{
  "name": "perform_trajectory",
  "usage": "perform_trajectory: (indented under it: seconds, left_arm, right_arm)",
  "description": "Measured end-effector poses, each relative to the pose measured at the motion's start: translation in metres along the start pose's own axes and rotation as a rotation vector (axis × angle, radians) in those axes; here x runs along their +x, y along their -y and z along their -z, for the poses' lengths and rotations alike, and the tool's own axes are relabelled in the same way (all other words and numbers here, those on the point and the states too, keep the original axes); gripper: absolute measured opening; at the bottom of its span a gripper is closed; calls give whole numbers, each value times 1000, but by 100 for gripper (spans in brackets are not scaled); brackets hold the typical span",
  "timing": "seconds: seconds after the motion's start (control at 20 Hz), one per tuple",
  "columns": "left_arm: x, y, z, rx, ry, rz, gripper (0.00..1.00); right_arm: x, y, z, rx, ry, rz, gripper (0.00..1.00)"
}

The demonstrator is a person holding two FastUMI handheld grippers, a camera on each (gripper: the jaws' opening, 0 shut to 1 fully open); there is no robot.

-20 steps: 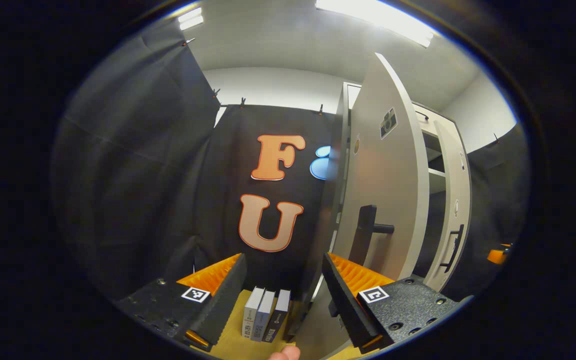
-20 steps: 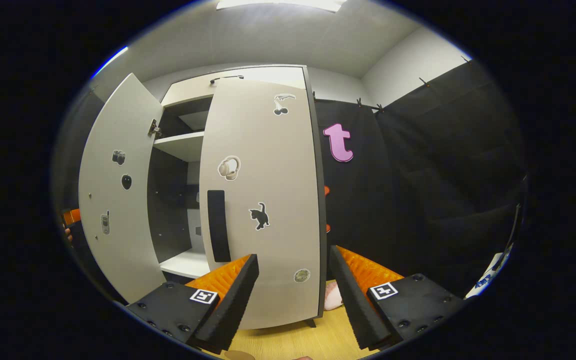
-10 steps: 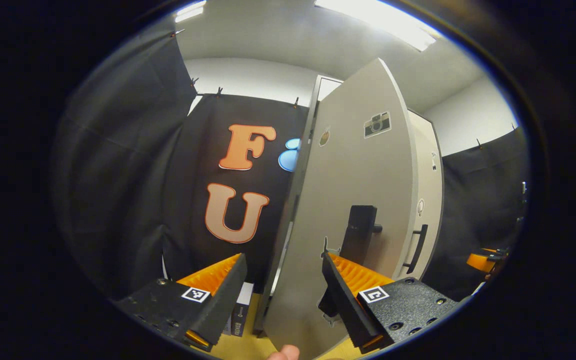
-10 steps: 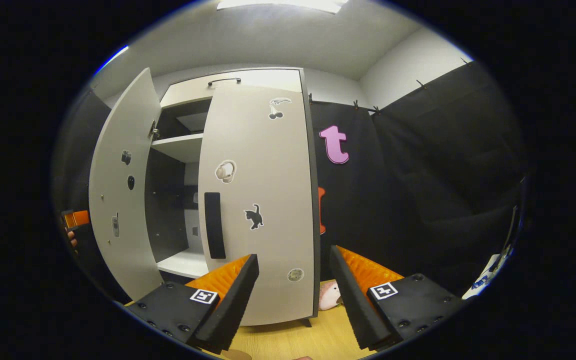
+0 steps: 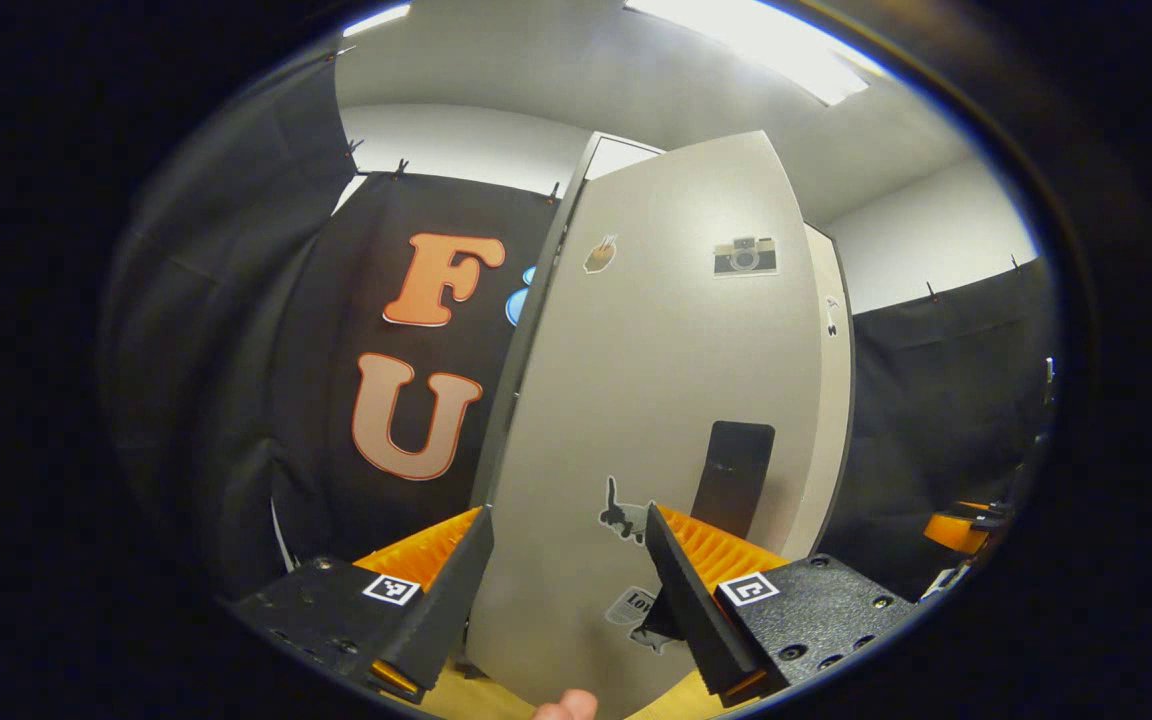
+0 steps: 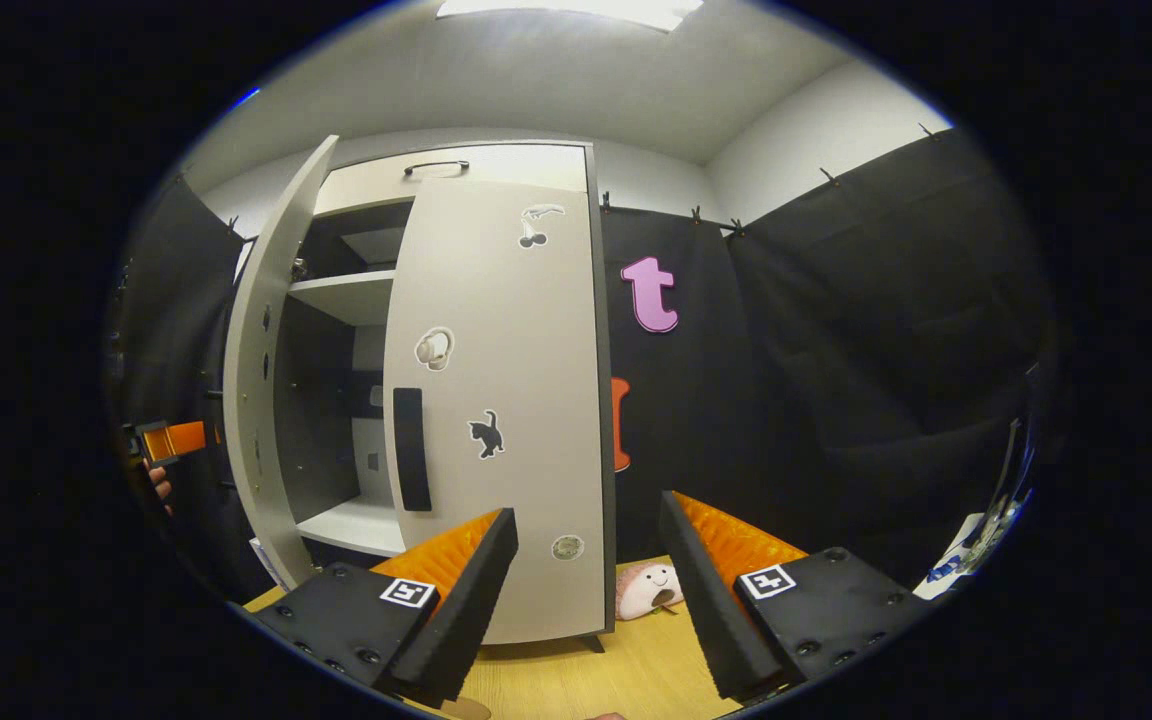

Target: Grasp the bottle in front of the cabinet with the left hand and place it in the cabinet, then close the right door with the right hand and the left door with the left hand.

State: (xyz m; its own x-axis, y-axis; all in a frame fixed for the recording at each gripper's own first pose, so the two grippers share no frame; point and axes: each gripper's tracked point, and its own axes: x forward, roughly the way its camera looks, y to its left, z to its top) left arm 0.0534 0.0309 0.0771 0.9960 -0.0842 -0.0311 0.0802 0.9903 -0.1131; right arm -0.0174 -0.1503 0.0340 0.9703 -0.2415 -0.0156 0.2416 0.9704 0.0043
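The cabinet's left door [image 5: 656, 400] stands close in front of my left gripper [image 5: 561, 590], showing its outer face with stickers and a black handle [image 5: 733, 475]. That gripper is open with nothing between its fingers. In the right gripper view the left door [image 6: 261, 400] is seen edge-on, partly swung in, with the left gripper [image 6: 174, 440] behind it. The right door [image 6: 496, 400] lies flat against the cabinet front. A gap between the doors shows dim shelves [image 6: 346, 295]. My right gripper [image 6: 586, 590] is open, a little back from the right door.
A small pink plush toy [image 6: 648, 590] lies on the wooden surface [image 6: 576, 680] at the cabinet's right foot. Black cloth walls stand on both sides of the cabinet. The right gripper [image 5: 956, 528] appears far right in the left gripper view.
The left door has swung inward toward the cabinet, with my left gripper following its outer face. The gap onto the shelves has narrowed. The right gripper has drawn back slightly.
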Motion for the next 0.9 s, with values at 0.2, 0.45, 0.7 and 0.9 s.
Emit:
perform_trajectory:
  seconds: [0.2,0.45,0.7,0.9]
  left_arm:
    - [9,27,8,4,-3,48,94]
    - [20,57,17,-5,-18,122,95]
    - [40,73,34,26,-40,131,95]
    - [55,79,46,23,-45,128,95]
  right_arm:
    - [-7,13,4,-4,-12,32,87]
    - [-10,25,6,6,-16,59,87]
    - [-14,27,7,-10,-24,61,87]
    - [-16,23,9,-17,-29,48,87]
